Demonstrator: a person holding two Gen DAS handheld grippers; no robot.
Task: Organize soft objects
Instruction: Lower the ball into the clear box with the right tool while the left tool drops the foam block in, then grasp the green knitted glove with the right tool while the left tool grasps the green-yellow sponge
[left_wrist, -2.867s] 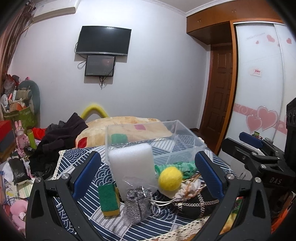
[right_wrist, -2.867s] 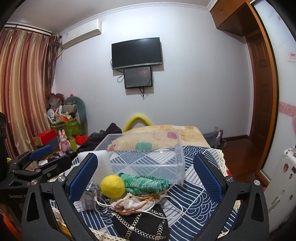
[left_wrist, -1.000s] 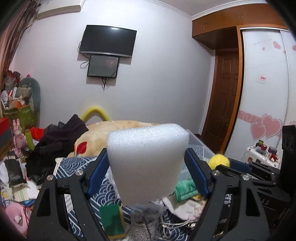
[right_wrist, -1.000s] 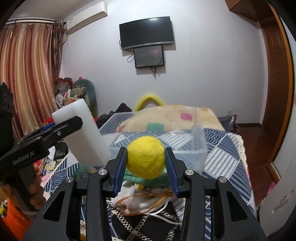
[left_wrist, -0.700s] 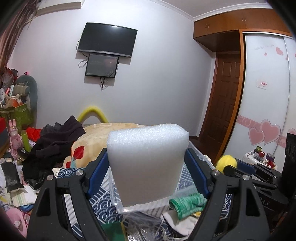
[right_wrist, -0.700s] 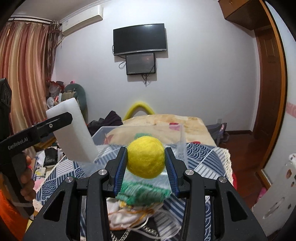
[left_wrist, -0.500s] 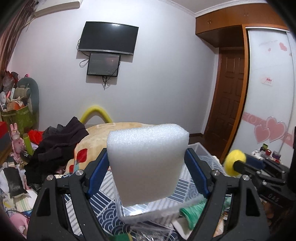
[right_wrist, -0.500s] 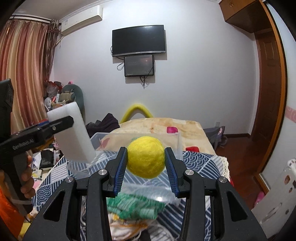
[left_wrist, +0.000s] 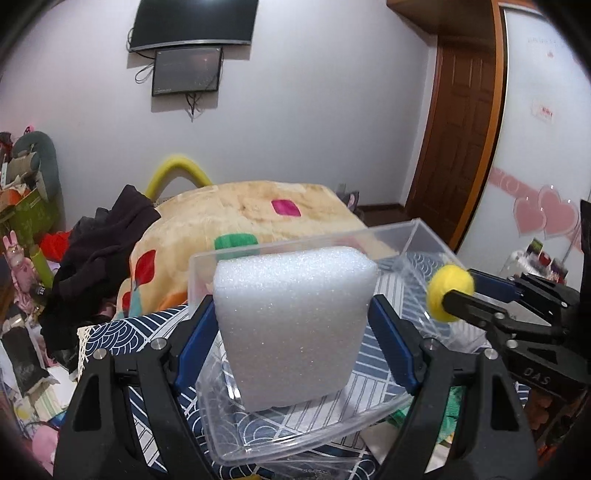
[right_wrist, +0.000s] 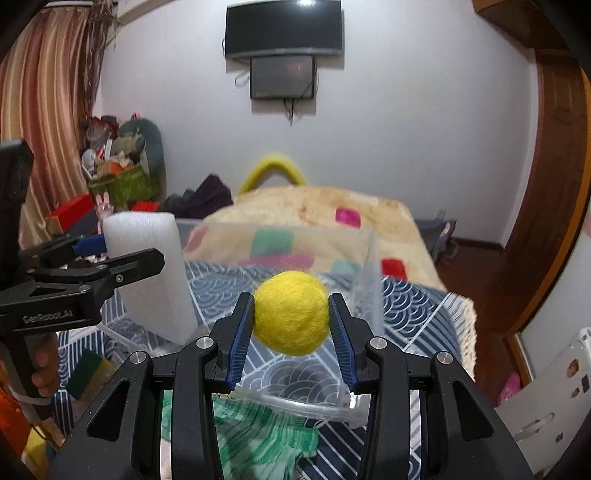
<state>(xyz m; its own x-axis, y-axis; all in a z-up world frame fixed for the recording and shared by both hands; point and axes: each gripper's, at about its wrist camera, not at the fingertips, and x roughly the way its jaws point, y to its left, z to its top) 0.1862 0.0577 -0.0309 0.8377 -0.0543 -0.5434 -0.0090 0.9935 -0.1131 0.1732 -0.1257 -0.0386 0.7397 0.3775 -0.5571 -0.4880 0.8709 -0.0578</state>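
Note:
My left gripper is shut on a white foam block and holds it over the near left part of a clear plastic bin. The block also shows in the right wrist view, held by the left gripper. My right gripper is shut on a yellow felt ball and holds it above the bin's near rim. The ball also shows in the left wrist view at the bin's right side.
The bin stands on a blue wave-patterned cloth. A green striped cloth lies below the right gripper, and a green and yellow sponge lies at the left. A beige blanket and dark clothes lie behind.
Both grippers have moved forward and tilted down toward the bin. The foam block and the yellow ball are now over the bin's open top.

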